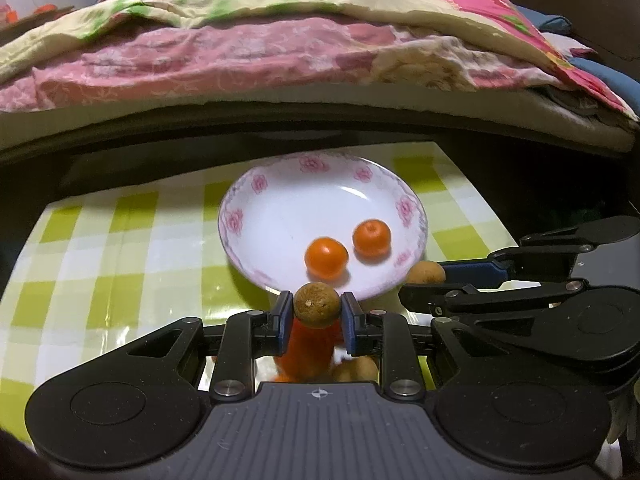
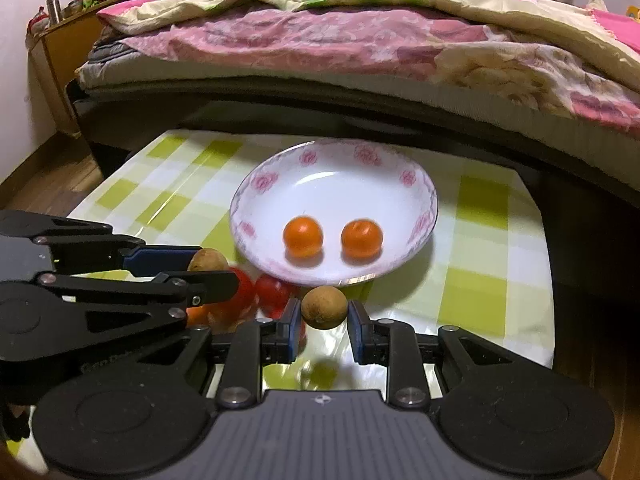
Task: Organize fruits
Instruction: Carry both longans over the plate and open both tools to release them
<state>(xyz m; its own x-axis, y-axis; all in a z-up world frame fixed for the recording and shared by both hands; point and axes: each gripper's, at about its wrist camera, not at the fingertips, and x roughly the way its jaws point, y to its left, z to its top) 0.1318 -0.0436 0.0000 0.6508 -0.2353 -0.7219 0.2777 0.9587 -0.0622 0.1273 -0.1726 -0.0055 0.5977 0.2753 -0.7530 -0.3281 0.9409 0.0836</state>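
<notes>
1. Your left wrist camera sits just behind the left gripper (image 1: 317, 314), looking forward and steeply down along its fingers at the plate (image 1: 280, 200) on the checked tablecloth (image 1: 120, 240), at close range.
2. Your right wrist camera sits likewise behind the right gripper (image 2: 323, 322), angled down at the same plate (image 2: 332, 184), equally near.
3. Each view catches the other gripper: the right one enters the left view from its right edge; the left one enters the right view from its left edge.
4. Both views share the plate, its two orange fruits (image 1: 326, 258), the tablecloth and the bed (image 1: 240, 52) behind.
</notes>
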